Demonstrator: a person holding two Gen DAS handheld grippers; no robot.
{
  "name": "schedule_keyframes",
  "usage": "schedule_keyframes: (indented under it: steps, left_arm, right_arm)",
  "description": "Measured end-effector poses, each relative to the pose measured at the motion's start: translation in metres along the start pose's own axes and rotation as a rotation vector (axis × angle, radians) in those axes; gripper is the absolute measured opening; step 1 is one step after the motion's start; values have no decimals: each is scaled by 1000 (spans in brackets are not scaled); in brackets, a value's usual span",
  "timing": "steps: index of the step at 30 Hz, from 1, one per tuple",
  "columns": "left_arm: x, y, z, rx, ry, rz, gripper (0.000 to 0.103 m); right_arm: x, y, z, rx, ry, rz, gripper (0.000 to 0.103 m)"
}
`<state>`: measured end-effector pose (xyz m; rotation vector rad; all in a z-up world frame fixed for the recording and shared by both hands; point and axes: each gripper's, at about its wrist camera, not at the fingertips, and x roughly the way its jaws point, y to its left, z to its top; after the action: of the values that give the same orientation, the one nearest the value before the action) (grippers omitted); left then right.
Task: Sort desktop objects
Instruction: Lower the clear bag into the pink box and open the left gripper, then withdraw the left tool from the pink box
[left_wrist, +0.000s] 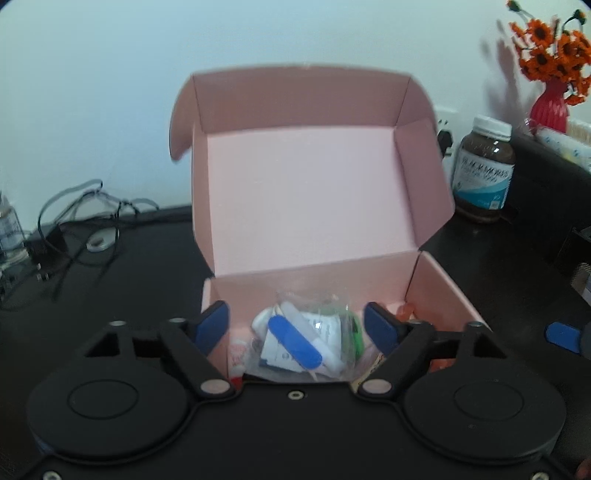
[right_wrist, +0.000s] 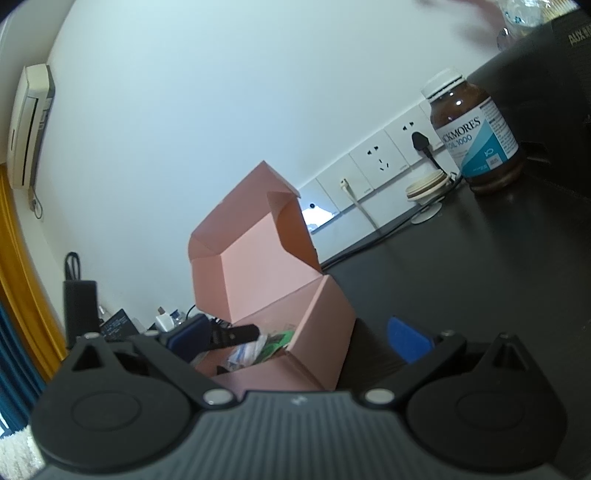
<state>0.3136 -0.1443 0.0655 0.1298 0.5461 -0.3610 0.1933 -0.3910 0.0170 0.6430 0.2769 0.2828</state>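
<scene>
A pink cardboard box (left_wrist: 439, 291) stands on the black desk with its lid upright. Inside lies a clear plastic bag (left_wrist: 306, 339) holding a blue and white item, with a green thing (left_wrist: 356, 336) beside it. My left gripper (left_wrist: 297, 326) hovers open over the box's front, its blue pads on either side of the bag and apart from it. In the right wrist view the box (right_wrist: 325, 310) is seen from its right side. My right gripper (right_wrist: 295, 339) is open with nothing held, just right of the box; one of its blue fingertips (left_wrist: 561, 336) shows in the left wrist view.
A brown supplement bottle (left_wrist: 484, 170) with a white cap stands right of the box, near the wall (right_wrist: 476, 133). Orange flowers in a red vase (left_wrist: 550, 107) sit on a black block behind it. Tangled cables (left_wrist: 74, 221) lie at the left. Wall sockets (right_wrist: 380, 155) line the back.
</scene>
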Motion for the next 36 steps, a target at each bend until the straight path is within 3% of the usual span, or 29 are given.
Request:
schedule_keyframes:
  steps: [2, 6, 15, 22, 28, 31, 36]
  left_arm:
    - [-11, 2, 2, 9, -41, -25, 101]
    - [-30, 9, -2, 62, -106, -74, 103]
    - [-60, 67, -51, 44, -194, 37, 103]
    - [-67, 103, -72, 18, -186, 110, 103]
    - [-61, 115, -74, -42, -200, 81, 103]
    - [-57, 121, -75, -81, -163, 57, 103]
    - [-62, 135, -79, -173, -179, 71, 103]
  right_arm:
    - [0, -1, 0, 4, 0, 0, 102]
    - [0, -2, 1, 11, 0, 1, 102]
    - [2, -2, 2, 16, 6, -21, 102]
    - [13, 12, -2, -74, 65, -93, 102]
    - [24, 28, -7, -162, 135, -170, 102]
    - [27, 35, -11, -178, 164, -194, 102]
    - [29, 51, -23, -206, 203, -233, 102]
